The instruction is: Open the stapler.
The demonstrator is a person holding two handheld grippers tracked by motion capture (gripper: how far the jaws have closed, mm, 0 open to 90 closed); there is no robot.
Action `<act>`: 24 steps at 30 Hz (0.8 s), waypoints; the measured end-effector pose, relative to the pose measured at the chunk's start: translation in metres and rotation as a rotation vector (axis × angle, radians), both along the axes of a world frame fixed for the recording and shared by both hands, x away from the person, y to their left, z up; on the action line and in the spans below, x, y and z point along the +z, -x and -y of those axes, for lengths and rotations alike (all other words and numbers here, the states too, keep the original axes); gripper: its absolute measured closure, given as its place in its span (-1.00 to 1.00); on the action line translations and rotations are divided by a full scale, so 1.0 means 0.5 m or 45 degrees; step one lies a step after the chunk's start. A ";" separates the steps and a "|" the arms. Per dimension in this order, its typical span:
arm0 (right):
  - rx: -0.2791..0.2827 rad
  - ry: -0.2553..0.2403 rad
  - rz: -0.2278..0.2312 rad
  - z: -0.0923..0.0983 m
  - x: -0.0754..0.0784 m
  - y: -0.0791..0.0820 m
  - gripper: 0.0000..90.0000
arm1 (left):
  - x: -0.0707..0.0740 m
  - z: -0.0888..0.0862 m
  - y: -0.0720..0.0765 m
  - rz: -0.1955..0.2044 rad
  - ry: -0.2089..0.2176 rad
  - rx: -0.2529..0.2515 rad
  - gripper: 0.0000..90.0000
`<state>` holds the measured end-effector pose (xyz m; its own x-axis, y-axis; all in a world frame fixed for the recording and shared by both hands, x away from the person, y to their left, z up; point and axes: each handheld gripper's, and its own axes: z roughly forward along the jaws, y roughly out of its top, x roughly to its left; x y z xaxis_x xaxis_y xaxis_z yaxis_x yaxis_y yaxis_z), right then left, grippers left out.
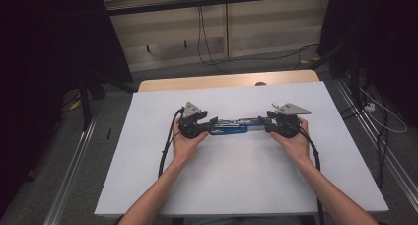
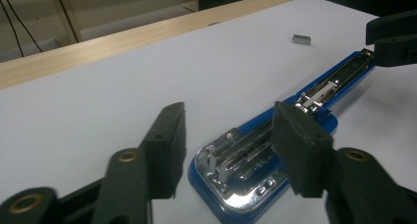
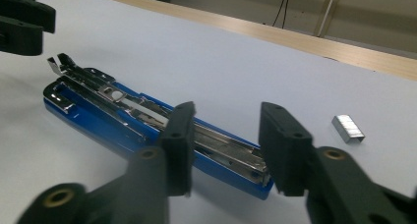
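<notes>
The white tabletop (image 1: 236,185) carries everything here, with a strip of bare wood at its far edge. A person's two forearms come in from the near side, each hand holding a claw, and the two face each other across the middle of the surface.

Between them lies a blue stapler (image 1: 231,127), opened out flat so its chrome magazine and spring rail face up. Its long axis runs left to right across the tabletop, straight from one claw to the other. The left claw (image 1: 209,125) sits at the stapler's left end and the right claw (image 1: 266,125) at its right end, so neither hand is clearly the nearer one.

In the left gripper view the left claw (image 2: 228,145) is spread open, one jaw beside the stapler's rounded blue end (image 2: 246,180) and the other over its chrome channel, not yet squeezing. In the right gripper view the right claw (image 3: 226,148) is likewise open, with the stapler's end (image 3: 236,162) lying between and just beyond its jaws.

A small strip of staples (image 3: 348,128) rests on the tabletop just beside the stapler's right end, apart from it. My guess is that any coming move depends on closing across the stapler's narrow width.

No brand, label or writing can be read on anything.
</notes>
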<state>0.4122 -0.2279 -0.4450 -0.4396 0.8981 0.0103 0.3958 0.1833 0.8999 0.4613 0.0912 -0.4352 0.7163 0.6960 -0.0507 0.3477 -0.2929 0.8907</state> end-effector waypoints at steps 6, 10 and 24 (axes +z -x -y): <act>-0.009 -0.060 0.046 0.000 0.007 0.000 -0.49 | 0.005 -0.003 0.000 -0.003 0.014 0.022 -0.53; 0.003 -0.064 0.045 0.000 0.009 0.000 -0.57 | 0.007 -0.001 0.003 -0.009 0.004 0.013 -0.75; 0.014 -0.077 0.019 0.008 0.013 0.000 -0.67 | 0.011 -0.035 0.042 0.020 0.023 -0.018 -0.89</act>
<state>0.4124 -0.2317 -0.4384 -0.4500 0.8911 0.0579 0.3806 0.1328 0.9152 0.4406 0.1086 -0.4295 0.7268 0.6849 -0.0515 0.3292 -0.2816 0.9013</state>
